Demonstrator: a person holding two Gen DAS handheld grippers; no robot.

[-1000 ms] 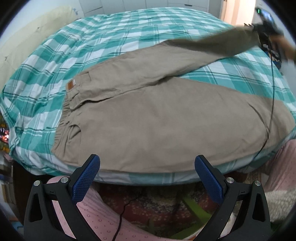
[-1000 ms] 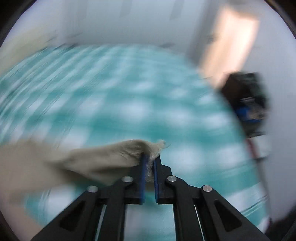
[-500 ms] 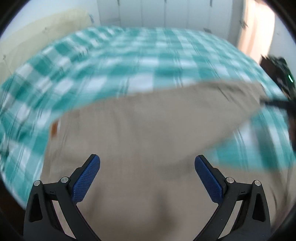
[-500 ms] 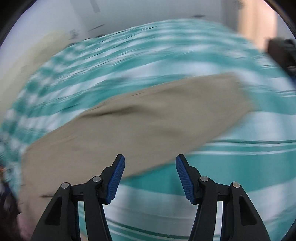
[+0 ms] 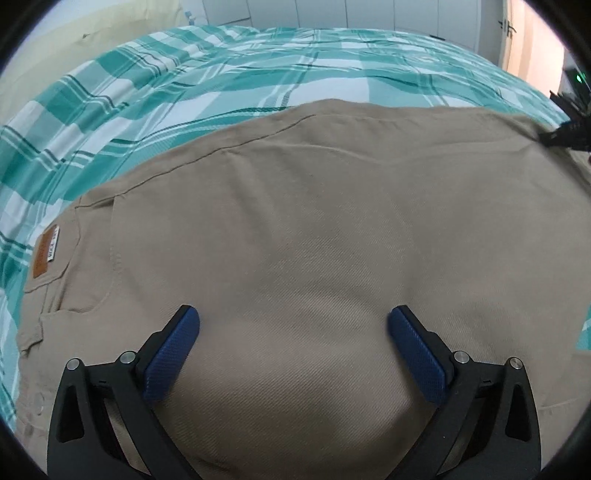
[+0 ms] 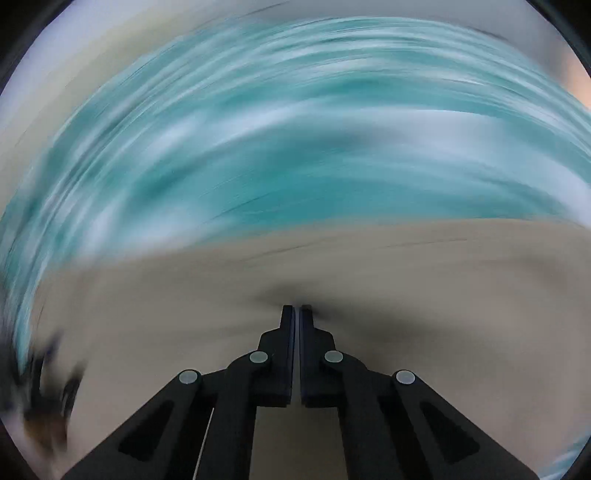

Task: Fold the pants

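Note:
Beige pants [image 5: 314, 229] lie flat on the teal plaid bed [image 5: 221, 74], one leg folded over the other, with a brown leather patch [image 5: 45, 254] at the waist on the left. My left gripper [image 5: 293, 325] is open and empty, low over the middle of the pants. My right gripper [image 6: 296, 308] is shut, its tips against the beige cloth [image 6: 406, 280]; that view is heavily blurred, so I cannot tell whether cloth is pinched. The right gripper also shows in the left wrist view [image 5: 569, 129] at the pants' far right edge.
A cream headboard or wall [image 5: 74, 33] runs along the far left of the bed. White cupboard doors [image 5: 332, 14] stand behind the bed, with a door [image 5: 524, 40] at the far right.
The right gripper let go of the leg end, opened, then shut again over the cloth. The far leg now lies folded over the near one. The left gripper moved in over the pants.

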